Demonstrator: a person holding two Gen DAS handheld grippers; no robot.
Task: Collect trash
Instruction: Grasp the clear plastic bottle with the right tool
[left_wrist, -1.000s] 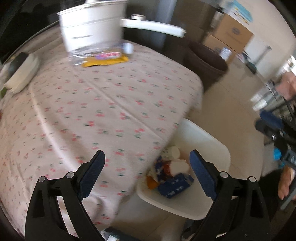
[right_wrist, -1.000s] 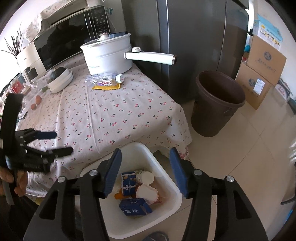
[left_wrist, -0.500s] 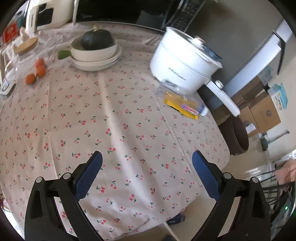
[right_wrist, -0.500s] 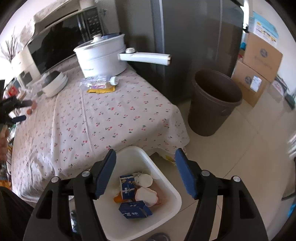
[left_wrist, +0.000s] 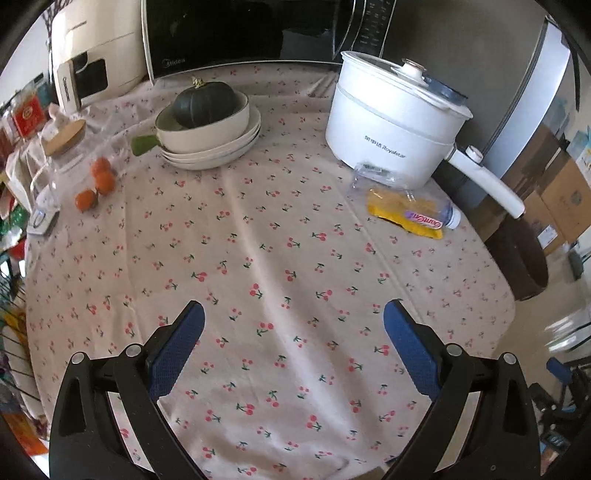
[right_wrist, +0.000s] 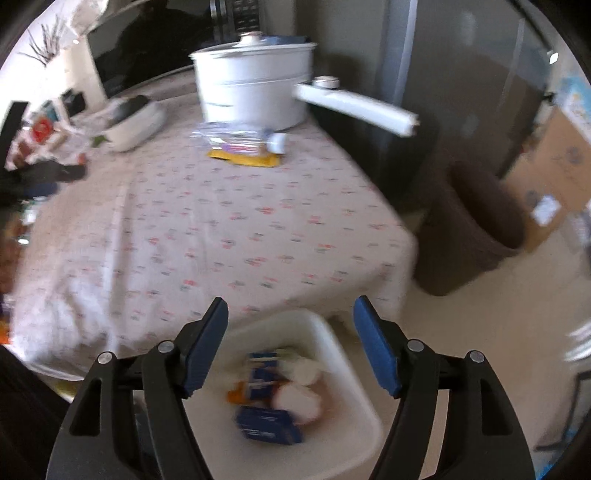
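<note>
Two grippers, left (left_wrist: 291, 332) and right (right_wrist: 290, 334), both have jaws spread and hold nothing. The bottle (left_wrist: 402, 195) lies on a yellow wrapper (left_wrist: 402, 216) on the tabletop (left_wrist: 258, 258), beside the pot (left_wrist: 391, 122). The right gripper hangs above the bin (right_wrist: 354, 387) of trash.

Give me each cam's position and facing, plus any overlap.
Left wrist: above the cherry-print table, facing the white cooker; open left gripper shows.
Right wrist: beyond the table edge, over the white bin, facing the table; open right gripper shows.
Shared: cooker, plastic bottle on yellow wrapper.
</note>
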